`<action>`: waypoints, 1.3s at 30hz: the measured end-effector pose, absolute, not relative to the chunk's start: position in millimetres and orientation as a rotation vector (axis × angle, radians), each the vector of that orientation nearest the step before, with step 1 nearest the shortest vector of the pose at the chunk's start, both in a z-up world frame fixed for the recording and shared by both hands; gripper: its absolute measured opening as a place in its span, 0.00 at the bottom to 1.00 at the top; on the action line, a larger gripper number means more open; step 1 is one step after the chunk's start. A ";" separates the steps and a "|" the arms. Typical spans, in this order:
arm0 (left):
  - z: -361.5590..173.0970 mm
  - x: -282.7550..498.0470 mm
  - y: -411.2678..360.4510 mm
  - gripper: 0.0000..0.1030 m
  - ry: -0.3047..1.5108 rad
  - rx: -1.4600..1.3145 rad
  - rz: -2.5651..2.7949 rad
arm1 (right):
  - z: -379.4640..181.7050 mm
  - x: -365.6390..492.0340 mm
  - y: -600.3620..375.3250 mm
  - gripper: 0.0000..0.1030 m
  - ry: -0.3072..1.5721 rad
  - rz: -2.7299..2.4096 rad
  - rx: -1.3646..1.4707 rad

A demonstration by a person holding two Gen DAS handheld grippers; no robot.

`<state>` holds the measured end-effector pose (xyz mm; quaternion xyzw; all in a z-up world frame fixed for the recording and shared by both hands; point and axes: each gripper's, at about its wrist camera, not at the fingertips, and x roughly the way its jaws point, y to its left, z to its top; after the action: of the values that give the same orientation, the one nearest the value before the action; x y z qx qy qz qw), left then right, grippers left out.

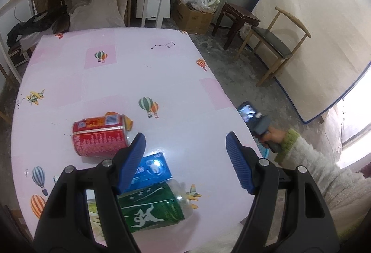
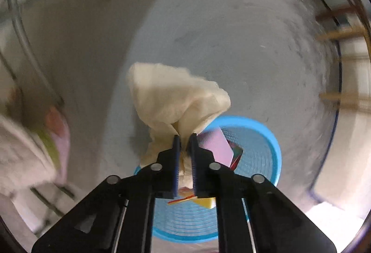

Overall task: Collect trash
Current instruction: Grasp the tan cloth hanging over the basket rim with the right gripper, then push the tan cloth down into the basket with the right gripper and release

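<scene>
Glossy pink vinyl covers the desk; left tongs hang spread above a red can at ten o'clock, a blue box and a green bottle lying below. Right tongs, pointing down, pinch a crumpled cream tissue over a blue mesh bin at four o'clock.

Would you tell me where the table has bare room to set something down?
The table's far half, beyond the red can, is bare. The near edge is crowded: red can, blue box and green bottle lie close together.
</scene>
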<state>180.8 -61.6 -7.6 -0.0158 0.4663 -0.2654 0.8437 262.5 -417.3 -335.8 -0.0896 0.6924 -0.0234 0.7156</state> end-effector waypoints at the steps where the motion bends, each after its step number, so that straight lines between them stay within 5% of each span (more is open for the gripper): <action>1: -8.4 179.5 -64.0 0.66 0.984 -0.035 -0.567 | -328.3 251.9 -426.4 0.07 1.497 -0.082 -0.132; 6: -9.9 171.4 -74.3 0.66 0.974 -0.023 -0.586 | -306.9 186.4 -487.4 0.07 1.333 -0.279 0.233; 10: -13.1 167.4 -82.7 0.66 0.982 -0.014 -0.597 | -345.7 146.9 -524.3 0.07 1.342 -0.391 0.511; 15: -16.5 160.4 -92.7 0.66 0.986 -0.002 -0.607 | -397.4 150.6 -530.6 0.07 1.436 -0.420 0.607; 21: -14.7 153.2 -90.5 0.66 0.982 0.007 -0.581 | -360.1 154.0 -531.9 0.10 1.256 -0.415 0.735; 23: -16.5 153.4 -90.8 0.66 0.987 0.008 -0.576 | -343.7 165.7 -529.2 0.27 1.222 -0.358 0.728; 25: -18.0 153.9 -92.8 0.66 0.992 0.008 -0.574 | -335.1 178.6 -525.8 0.64 1.213 -0.317 0.727; 28: -17.2 154.8 -95.4 0.66 0.995 -0.004 -0.583 | -338.6 205.1 -515.3 0.74 1.240 -0.304 0.680; 35: -16.9 151.5 -91.0 0.66 0.993 -0.001 -0.564 | -385.8 235.6 -518.9 0.72 1.359 -0.374 0.683; 39: -17.8 155.8 -83.9 0.66 0.997 -0.012 -0.538 | -393.8 227.4 -518.7 0.38 1.336 -0.354 0.764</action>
<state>155.8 -83.9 -17.8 -0.0056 0.4724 -0.2551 0.8436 227.4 -518.7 -393.8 0.3437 0.6007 -0.1590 0.7041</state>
